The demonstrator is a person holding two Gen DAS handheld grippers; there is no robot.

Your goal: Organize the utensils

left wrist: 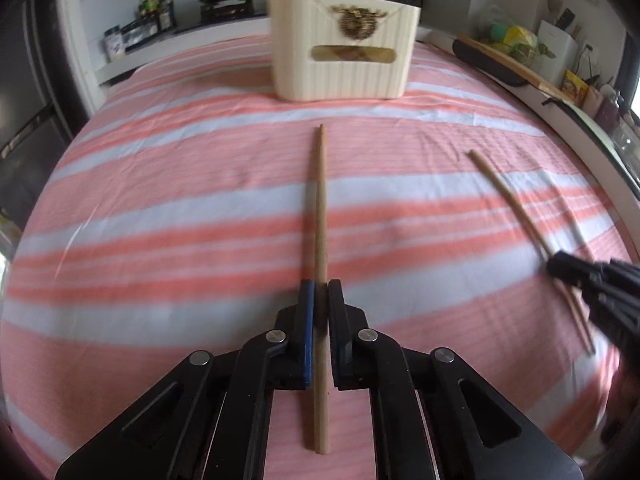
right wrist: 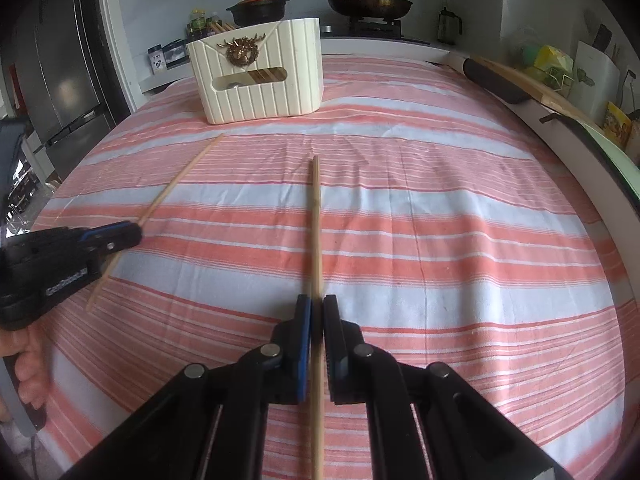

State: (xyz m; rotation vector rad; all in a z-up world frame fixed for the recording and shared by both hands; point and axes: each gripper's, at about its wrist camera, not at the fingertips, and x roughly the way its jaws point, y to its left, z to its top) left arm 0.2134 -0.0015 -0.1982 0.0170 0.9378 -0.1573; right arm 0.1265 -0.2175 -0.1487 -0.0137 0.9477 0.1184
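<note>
Two wooden chopsticks are each held low over a pink-and-white striped cloth (left wrist: 180, 184). My left gripper (left wrist: 321, 284) is shut on one chopstick (left wrist: 321, 200), which points straight ahead at a cream ribbed utensil holder (left wrist: 344, 76). In the right wrist view my right gripper (right wrist: 317, 300) is shut on the other chopstick (right wrist: 316, 220), with the holder (right wrist: 260, 92) ahead to the left. Each gripper shows in the other's view: the right gripper (left wrist: 558, 266) on its chopstick (left wrist: 508, 196), the left gripper (right wrist: 134, 232) on its chopstick (right wrist: 180, 178). Several utensils show through the holder's slot.
Behind the cloth runs a counter with a clay pot (right wrist: 258, 8), a lidded pan (right wrist: 368, 4) and bottles (left wrist: 156, 8). A long wooden board (right wrist: 532, 88) and packets line the right edge. A steel fridge (right wrist: 68, 68) stands left. A person's fingers (right wrist: 24, 356) hold the left gripper.
</note>
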